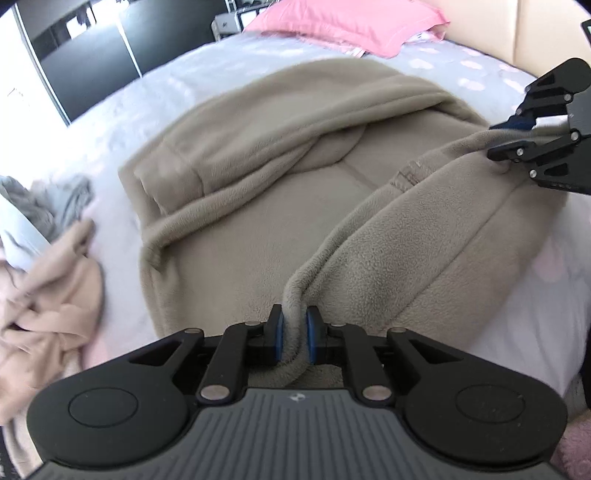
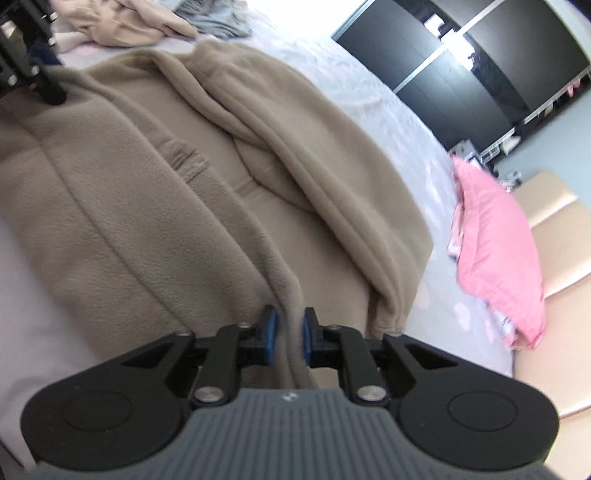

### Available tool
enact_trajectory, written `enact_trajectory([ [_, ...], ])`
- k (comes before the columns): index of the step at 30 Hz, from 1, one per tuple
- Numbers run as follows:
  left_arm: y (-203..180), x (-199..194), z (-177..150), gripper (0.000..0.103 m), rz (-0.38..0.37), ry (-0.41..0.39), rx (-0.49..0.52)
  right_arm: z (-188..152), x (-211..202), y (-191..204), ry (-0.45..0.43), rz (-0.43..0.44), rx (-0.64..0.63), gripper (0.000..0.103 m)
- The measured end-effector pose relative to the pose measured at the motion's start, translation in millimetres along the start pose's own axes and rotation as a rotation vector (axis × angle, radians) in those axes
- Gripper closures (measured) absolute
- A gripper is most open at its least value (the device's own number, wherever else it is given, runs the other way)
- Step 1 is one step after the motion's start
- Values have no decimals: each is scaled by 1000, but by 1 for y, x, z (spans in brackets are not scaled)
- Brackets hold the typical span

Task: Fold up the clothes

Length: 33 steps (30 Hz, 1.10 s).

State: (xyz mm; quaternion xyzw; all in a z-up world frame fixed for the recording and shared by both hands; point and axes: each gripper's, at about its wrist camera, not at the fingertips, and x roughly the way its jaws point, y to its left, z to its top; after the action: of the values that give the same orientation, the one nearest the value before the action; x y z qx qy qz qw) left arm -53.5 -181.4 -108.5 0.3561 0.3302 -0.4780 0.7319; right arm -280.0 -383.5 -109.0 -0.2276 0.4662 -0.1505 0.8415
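Observation:
A beige fleece garment [image 1: 280, 206] lies spread on the bed, one side folded over near the middle; it also fills the right wrist view [image 2: 155, 206]. My left gripper [image 1: 294, 334] is shut on the thick front edge of the fleece near its lower end. My right gripper [image 2: 290, 328] is shut on the same edge farther along; it shows in the left wrist view [image 1: 517, 138] at the right, pinching the fleece. The left gripper shows at the top left of the right wrist view [image 2: 33, 74]. The edge is raised between the two grippers.
The bed [image 1: 122, 122] has a pale sheet. A pink pillow [image 1: 347, 22] lies at its head by a beige headboard [image 1: 517, 26]. A pile of peach [image 1: 48, 280] and grey clothes [image 1: 55, 203] lies beside the fleece. Dark wardrobe doors [image 2: 461, 62] stand past the bed.

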Motion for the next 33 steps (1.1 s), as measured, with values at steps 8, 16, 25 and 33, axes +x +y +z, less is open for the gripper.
enact_trajectory([
  [8,9,24,4,74,7,11,-73,-1,30,-34,28,-42,170,60],
  [16,10,30,5,74,14,21,-95,-34,-8,-90,-9,105,313,51],
  [25,8,31,4,74,28,29,-91,-51,-30,-84,59,143,-72,29],
  [33,5,28,3,74,35,36,-80,-16,14,-72,228,287,-432,25],
])
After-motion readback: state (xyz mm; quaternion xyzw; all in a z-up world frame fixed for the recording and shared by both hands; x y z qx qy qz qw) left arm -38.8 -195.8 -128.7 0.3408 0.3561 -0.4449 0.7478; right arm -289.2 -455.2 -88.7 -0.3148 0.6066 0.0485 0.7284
